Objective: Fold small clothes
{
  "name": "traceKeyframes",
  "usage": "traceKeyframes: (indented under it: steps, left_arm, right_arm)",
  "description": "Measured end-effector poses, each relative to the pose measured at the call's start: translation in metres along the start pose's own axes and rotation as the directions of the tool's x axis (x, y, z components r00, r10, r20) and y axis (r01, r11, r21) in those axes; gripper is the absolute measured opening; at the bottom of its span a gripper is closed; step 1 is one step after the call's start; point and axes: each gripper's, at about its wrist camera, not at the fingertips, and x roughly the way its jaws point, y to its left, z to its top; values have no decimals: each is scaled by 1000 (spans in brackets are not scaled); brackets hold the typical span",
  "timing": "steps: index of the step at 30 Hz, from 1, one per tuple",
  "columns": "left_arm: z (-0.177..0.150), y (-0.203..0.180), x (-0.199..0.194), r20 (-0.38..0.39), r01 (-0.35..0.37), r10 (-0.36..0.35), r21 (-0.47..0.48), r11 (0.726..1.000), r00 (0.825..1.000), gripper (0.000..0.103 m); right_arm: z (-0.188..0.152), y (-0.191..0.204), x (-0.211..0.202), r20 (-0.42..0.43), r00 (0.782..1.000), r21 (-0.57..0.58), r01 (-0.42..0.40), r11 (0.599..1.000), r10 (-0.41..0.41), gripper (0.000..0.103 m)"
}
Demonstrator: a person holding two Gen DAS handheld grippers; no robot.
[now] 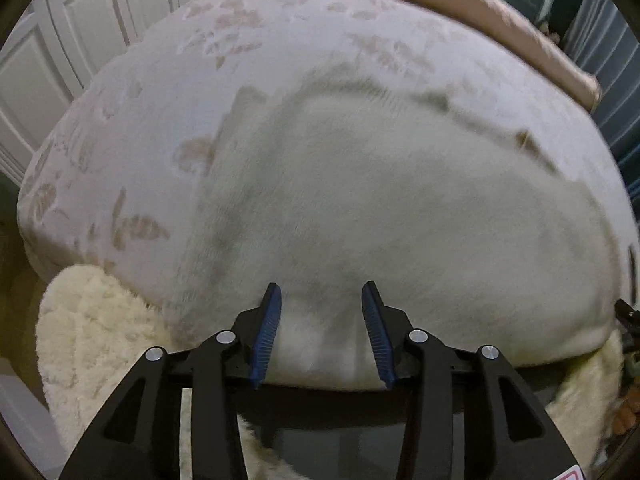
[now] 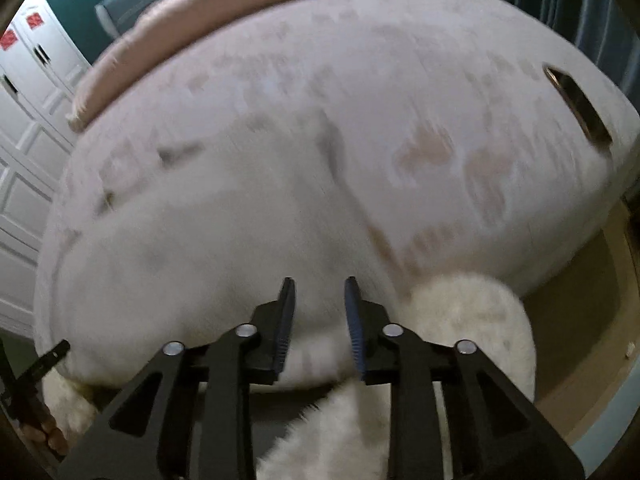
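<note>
Pointing steeply down at the bed, the left gripper (image 1: 321,300) was seen with its blue pads parted and nothing clamped between them; only the pale garment (image 1: 400,208) lying below showed through the gap. The right gripper (image 2: 320,296) was held likewise, its jaws set somewhat closer together, parted and empty above the near edge of the same garment (image 2: 208,240). The garment was spread flat on the floral bedspread (image 1: 280,40), though motion blur left its outline soft. A fluffy cream rug (image 1: 88,328) was seen on the floor just beside the bed, a folded pink blanket (image 2: 224,4) along the far edge, and a dark flat object (image 2: 578,108) near the right corner.
</note>
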Motion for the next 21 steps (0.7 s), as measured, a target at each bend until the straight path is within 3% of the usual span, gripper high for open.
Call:
traceKeyframes:
  steps: [3, 5, 6, 8, 11, 12, 13, 14, 16, 19, 21]
  left_arm:
    - [26, -2, -5, 44, 27, -26, -21, 999, 999, 48]
    - [52, 1, -2, 69, 48, -44, -46, 998, 997, 55]
    - [61, 4, 0, 81, 46, -41, -56, 997, 996, 60]
    - [83, 9, 13, 96, 28, -20, -78, 997, 995, 61]
    - [100, 16, 37, 57, 7, -1, -104, 995, 998, 61]
    - [102, 19, 47, 39, -5, 9, -105, 994, 999, 60]
    - [104, 20, 53, 22, -20, 22, -98, 995, 1000, 60]
    - [104, 19, 61, 7, -40, 41, -79, 996, 999, 59]
    - [101, 15, 60, 18, -59, 60, -57, 997, 998, 59]
    - [99, 10, 62, 15, -90, 91, -27, 996, 996, 61]
    - [98, 7, 66, 17, -113, 113, -19, 993, 993, 63]
  right_arm:
    - [35, 16, 7, 46, 999, -34, -14, 999, 16, 41]
    - [60, 24, 19, 67, 997, -75, -23, 997, 28, 55]
    - [68, 27, 26, 70, 997, -86, -17, 996, 23, 56]
    - [88, 35, 48, 58, 998, -100, -3, 995, 9, 57]
    - [103, 36, 82, 10, 1000, -88, 8, 996, -7, 58]
    - [105, 36, 96, -22, 1000, -88, 17, 996, -19, 53]
    - [106, 40, 104, -43, 998, -96, 33, 995, -38, 25]
    - [107, 43, 109, -62, 997, -111, 48, 993, -55, 8]
    - [114, 48, 82, 34, 999, -93, -15, 996, 18, 8]
    - [116, 43, 53, 154, 988, -73, -20, 997, 32, 8]
    - [115, 32, 85, 62, 997, -62, 52, 997, -48, 8]
